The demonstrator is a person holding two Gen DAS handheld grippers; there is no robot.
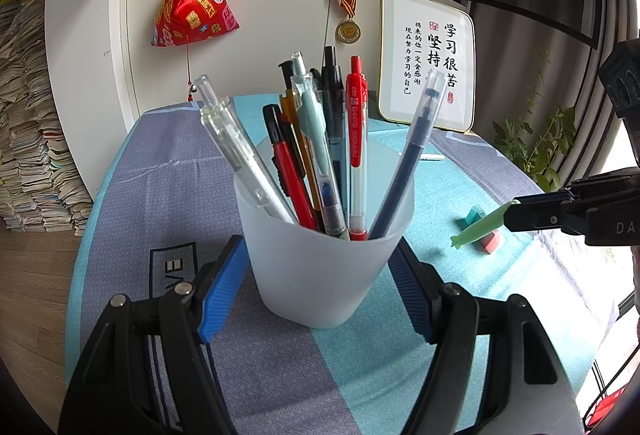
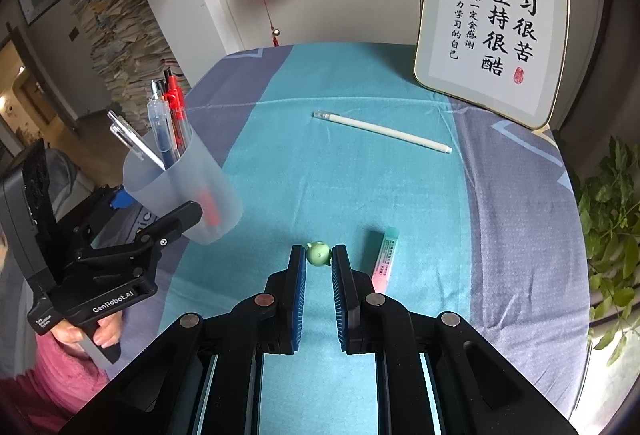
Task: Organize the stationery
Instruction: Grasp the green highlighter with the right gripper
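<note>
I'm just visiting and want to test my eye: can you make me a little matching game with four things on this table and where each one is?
Things:
1. frosted cup
2. green pen
3. white pen
4. eraser

Places:
A. lying alone on the cloth, near the framed calligraphy
B. pinched in the right gripper
C. clamped in the left gripper, full of pens
D. flat on the cloth just beside the right gripper's tips

Pairs: 1-C, 2-B, 3-A, 4-D
</note>
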